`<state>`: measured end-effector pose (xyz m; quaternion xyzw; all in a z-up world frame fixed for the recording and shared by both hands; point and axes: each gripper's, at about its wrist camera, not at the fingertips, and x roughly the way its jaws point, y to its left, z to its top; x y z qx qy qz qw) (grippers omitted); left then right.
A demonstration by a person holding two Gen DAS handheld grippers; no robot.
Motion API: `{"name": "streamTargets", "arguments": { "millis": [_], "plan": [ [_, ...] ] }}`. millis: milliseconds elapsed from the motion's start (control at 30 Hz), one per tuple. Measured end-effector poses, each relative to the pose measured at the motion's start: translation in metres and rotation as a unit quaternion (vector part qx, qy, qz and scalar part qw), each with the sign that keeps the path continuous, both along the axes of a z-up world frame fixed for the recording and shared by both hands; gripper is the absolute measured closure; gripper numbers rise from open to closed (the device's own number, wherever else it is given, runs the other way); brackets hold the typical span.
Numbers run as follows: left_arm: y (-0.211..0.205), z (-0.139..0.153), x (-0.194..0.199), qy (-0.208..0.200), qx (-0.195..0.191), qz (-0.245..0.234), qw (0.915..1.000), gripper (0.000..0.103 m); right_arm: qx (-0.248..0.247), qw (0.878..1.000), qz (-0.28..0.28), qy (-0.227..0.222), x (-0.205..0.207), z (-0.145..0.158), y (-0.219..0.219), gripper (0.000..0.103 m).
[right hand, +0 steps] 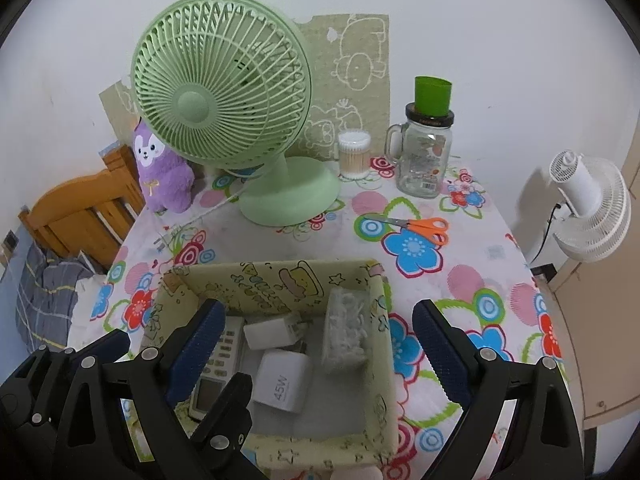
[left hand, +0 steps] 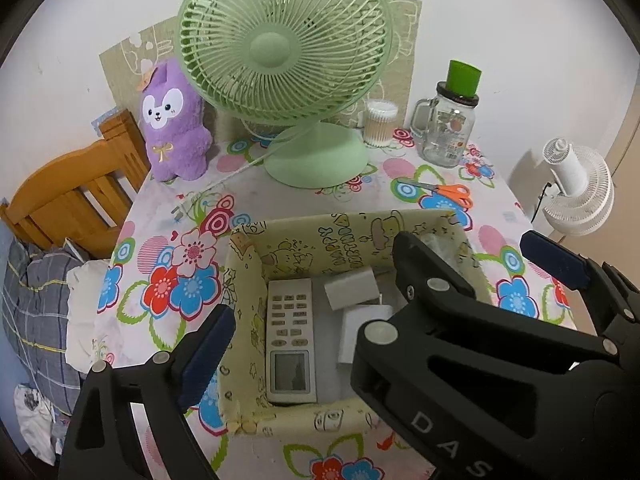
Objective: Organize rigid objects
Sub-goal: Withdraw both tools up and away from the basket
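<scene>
My surface (right hand: pixel 472 280), under its flowered cloth, carries the green fan (right hand: pixel 220 80) at the back, out of the way of my reach; nearer me sits the patterned box (right hand: pixel 384 320), open-topped so that rigid things drop straight in; both my tools hover over it. Inside lie the remote (left hand: pixel 289 340) flat along the left wall, two white chargers (right hand: pixel 280 384) side by side in the middle, and a clear packet (right hand: pixel 346 332) leaning on the right wall. My left tool (left hand: pixel 372 292) stands wide and empty; my right tool (right hand: pixel 316 344) likewise gapes, holding nothing. The orange scissors (right hand: pixel 420 226) lie loose behind the box; I judge them the next thing to collect.
</scene>
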<state>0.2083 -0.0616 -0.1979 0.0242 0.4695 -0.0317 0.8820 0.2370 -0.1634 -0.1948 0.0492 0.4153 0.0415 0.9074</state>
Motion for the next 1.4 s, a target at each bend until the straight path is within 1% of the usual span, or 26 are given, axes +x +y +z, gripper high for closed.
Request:
{"name": "streamTargets", "arguments": {
  "millis": [433,800,1167,1400],
  "plan": [
    [-0.003,0.027,-0.035,-0.022,-0.004,-0.002,0.9998,0.007,-0.001,1.000,-0.007,-0.021,-0.038,0.030,-0.005,0.006],
    [0.001,0.042,-0.065,-0.033,-0.009,0.002,0.9994,0.006,-0.009,0.999,-0.002,-0.036,-0.068,0.049,-0.001,0.006],
    [0.004,0.043,-0.093,-0.036,-0.008,-0.005,0.9993,0.006,-0.009,1.000,0.002,-0.030,-0.096,0.051,0.001,0.006],
    [0.003,0.039,-0.110,-0.036,-0.006,-0.017,0.9992,0.006,-0.017,1.000,0.002,-0.019,-0.115,0.045,0.002,0.006]
  ]
}}
